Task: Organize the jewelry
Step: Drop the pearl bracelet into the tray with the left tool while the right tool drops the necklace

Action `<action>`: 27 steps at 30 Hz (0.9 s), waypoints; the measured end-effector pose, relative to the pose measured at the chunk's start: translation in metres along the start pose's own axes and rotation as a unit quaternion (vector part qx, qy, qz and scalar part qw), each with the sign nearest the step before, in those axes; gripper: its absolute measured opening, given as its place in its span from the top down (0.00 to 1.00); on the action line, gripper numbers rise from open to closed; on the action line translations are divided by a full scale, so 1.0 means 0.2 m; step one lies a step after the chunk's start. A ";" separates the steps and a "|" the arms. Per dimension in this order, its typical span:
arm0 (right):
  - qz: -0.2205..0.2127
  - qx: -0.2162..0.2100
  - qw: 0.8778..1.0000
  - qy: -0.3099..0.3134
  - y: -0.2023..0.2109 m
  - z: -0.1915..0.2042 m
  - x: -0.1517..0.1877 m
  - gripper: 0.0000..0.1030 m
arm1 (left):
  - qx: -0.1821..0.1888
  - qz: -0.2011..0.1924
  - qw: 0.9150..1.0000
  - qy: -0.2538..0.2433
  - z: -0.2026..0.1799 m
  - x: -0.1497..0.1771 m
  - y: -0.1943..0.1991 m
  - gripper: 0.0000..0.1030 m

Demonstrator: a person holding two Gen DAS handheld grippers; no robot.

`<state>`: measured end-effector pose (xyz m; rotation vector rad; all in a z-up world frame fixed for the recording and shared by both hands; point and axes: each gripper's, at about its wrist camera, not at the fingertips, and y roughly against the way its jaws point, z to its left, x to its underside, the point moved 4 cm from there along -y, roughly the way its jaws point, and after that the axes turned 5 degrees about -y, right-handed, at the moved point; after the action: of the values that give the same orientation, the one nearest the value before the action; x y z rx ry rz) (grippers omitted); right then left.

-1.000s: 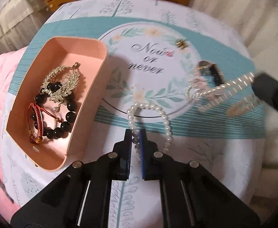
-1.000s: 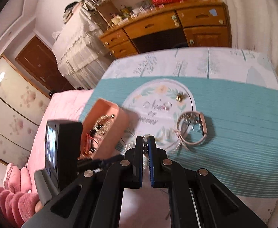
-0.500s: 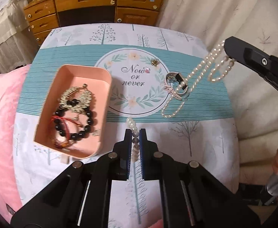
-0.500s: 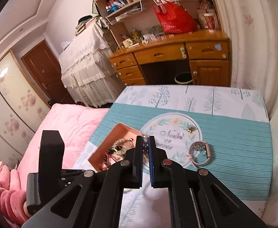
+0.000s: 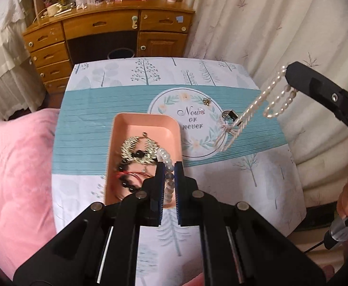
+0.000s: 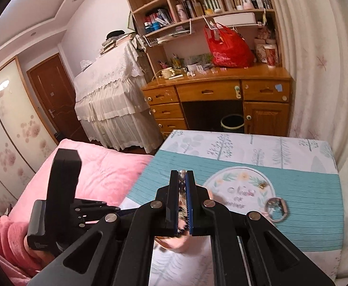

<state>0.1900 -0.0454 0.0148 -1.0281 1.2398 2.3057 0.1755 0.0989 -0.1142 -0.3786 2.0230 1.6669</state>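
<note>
Bedroom w/ a tabletop [image 5: 83, 119] under a teal-and-white tree-print cloth, pink bedding [image 5: 14, 166] at its left edge. Nearest the lens in the left wrist view, the left tool [image 5: 168, 186] is pinching a pearl bracelet [image 5: 165, 159], fingers pressed onto the beads, held above the near right part of a pink tray [image 5: 147, 124]. Tray holds a gold leaf-shaped piece [image 5: 138, 147], a black bead bracelet [image 5: 126, 183] and a red cord bracelet [image 5: 131, 174]. At right, above the cloth, the right tool [image 6: 182, 205] is clamped on a long pearl necklace [image 5: 252, 107], whose strands hang down to the "Now or never" medallion [image 5: 190, 119]. A watch [image 6: 276, 208] lies on the medallion's right edge, a small gold brooch [image 5: 206, 100] near its top. Beyond: wooden desk [image 6: 216, 93] w/ a red bag [image 6: 226, 47], bookshelves [image 6: 197, 2] above, curtain [image 6: 316, 59] at right.
</note>
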 end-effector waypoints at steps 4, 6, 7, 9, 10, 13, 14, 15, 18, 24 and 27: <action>-0.008 0.002 1.000 0.004 -0.04 0.20 0.03 0.95 | 0.017 -0.002 1.000 -0.022 0.10 0.00 0.02 0.95; -0.013 0.006 1.000 0.010 -0.07 0.30 0.07 0.95 | 0.020 0.001 0.999 -0.036 0.13 -0.01 0.00 0.95; -0.012 0.009 1.000 0.010 -0.09 0.35 0.09 0.95 | 0.016 0.006 0.999 -0.042 0.15 0.00 -0.01 0.94; 0.000 0.022 1.000 0.007 -0.16 0.41 0.13 0.89 | 0.005 0.027 0.999 -0.042 0.19 0.01 -0.05 0.90; 0.006 0.037 0.999 0.003 -0.19 0.44 0.16 0.73 | 0.002 0.040 0.999 -0.037 0.22 0.02 -0.06 0.82; 0.015 0.046 0.999 -0.014 -0.24 0.48 0.22 0.47 | 0.008 0.056 0.998 -0.024 0.29 0.05 -0.08 0.44; 0.012 0.044 0.999 -0.018 -0.24 0.50 0.24 0.47 | 0.001 0.059 0.998 -0.024 0.31 0.06 -0.08 0.39; 0.011 0.047 0.999 -0.019 -0.25 0.50 0.26 0.47 | -0.006 0.059 0.998 -0.026 0.32 0.07 -0.07 0.37; 0.019 0.061 0.998 -0.019 -0.26 0.50 0.31 0.37 | -0.005 0.057 0.998 -0.030 0.36 0.07 -0.04 0.37; 0.045 0.085 0.995 -0.037 -0.25 0.42 0.40 0.20 | -0.011 0.072 0.997 -0.005 0.38 0.08 -0.06 0.37; 0.078 0.123 0.989 -0.034 -0.24 0.35 0.45 0.19 | -0.020 0.074 0.997 -0.006 0.37 0.04 -0.06 0.37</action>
<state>0.1252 0.0357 -0.0527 -0.7853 1.5785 2.2060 0.1883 0.1691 -0.1387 -0.2381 2.0544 1.7961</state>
